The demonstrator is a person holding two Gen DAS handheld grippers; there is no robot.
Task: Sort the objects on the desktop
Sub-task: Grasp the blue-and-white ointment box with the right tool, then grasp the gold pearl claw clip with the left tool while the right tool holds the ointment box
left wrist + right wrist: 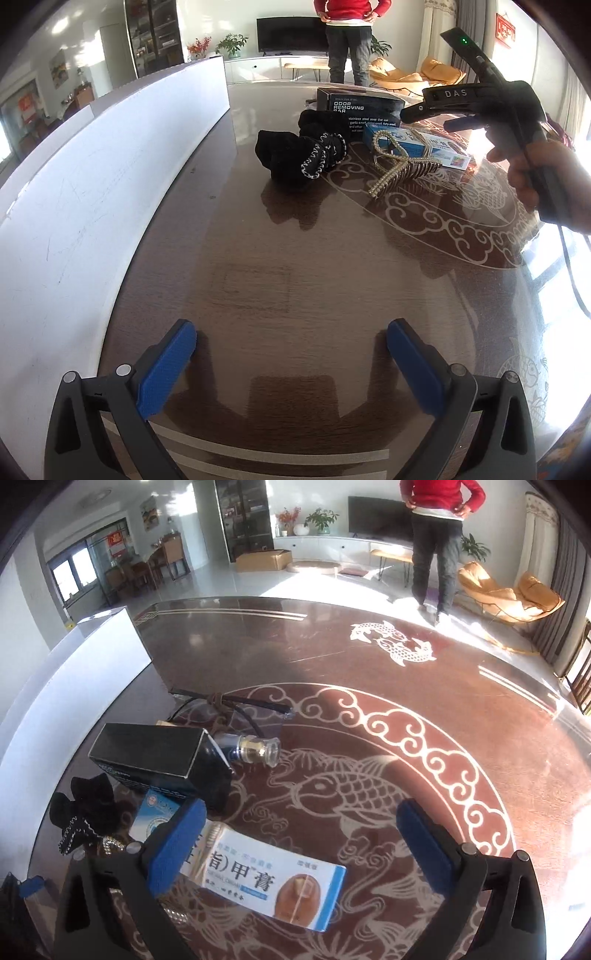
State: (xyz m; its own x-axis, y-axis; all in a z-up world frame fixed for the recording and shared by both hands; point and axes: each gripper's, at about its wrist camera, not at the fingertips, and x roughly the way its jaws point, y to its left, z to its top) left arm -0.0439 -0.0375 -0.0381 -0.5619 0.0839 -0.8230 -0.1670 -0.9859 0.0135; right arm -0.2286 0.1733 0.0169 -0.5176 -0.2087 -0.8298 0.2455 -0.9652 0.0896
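White board (110, 155) is standing on edge along the left side of the dark glossy table (258, 258), which is carrying pale cloud and fish inlay. The left gripper (291, 336) is hovering low over bare tabletop with its blue pads (166, 369) spread wide and nothing between them. Ahead of it, a black scrunchie (295, 155) is lying beside a gold hair claw (399, 166), with a black odor-removing-bar box (362, 107) and a blue-and-white cream box (417, 147) just behind. Further right, a hand (543, 184) is holding the right gripper (303, 819) above the pile; its fingers are also wide open and empty, the left pad (177, 845) hanging over the cream box's end, though contact cannot be judged. Beyond the black box, a small glass bottle (255, 751) is lying on its side. A person in a red top (439, 535) is standing in the room behind.
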